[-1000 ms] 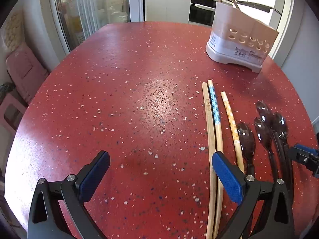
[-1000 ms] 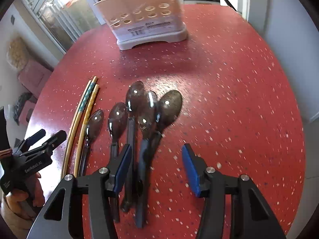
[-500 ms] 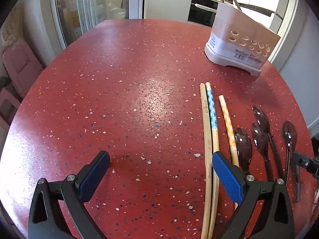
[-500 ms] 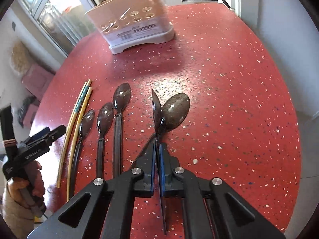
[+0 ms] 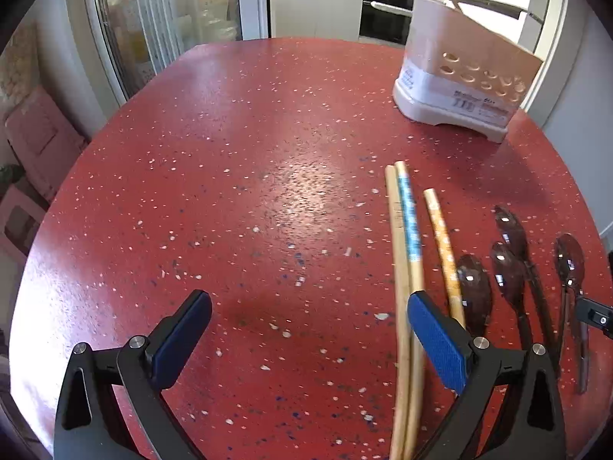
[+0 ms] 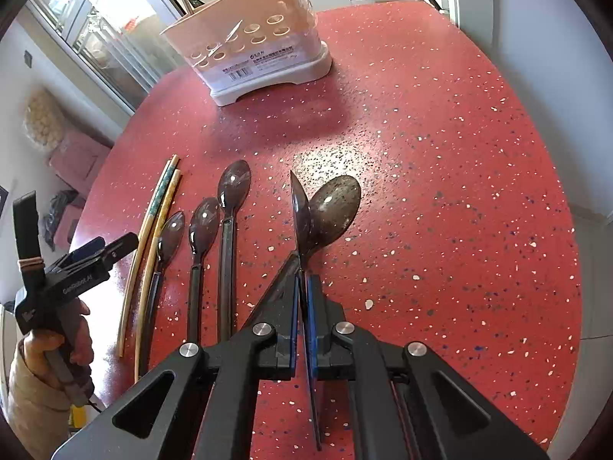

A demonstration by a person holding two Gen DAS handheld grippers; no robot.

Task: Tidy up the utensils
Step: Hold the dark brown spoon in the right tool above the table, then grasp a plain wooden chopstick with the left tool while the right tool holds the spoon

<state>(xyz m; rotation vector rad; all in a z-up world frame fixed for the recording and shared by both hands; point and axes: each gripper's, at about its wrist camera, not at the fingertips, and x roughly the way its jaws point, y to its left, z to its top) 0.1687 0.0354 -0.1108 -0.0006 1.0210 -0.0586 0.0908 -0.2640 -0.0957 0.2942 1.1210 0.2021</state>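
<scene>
- Right gripper (image 6: 302, 306): jaws clamped on the handle of one dark spoon (image 6: 299, 211), bowl turned on edge, pointing to 12 o'clock.
- Risk: the grip is narrow and the handle thin; the spoon may pivot or slip between the pads during transfer.
- Second spoon (image 6: 333, 211) lies just beside the held one, at 1 o'clock; it may be dragged or knocked.
- Left gripper (image 5: 306, 329): jaws wide apart, holding nothing; chopsticks (image 5: 406, 237) lie by its right pad.
- Count: five spoons in all, three in a row (image 6: 226, 207) at 11 o'clock; three chopsticks.
- One utensil holder (image 6: 253, 50) stands far off at 12 o'clock; tilted entry could catch its rim.
</scene>
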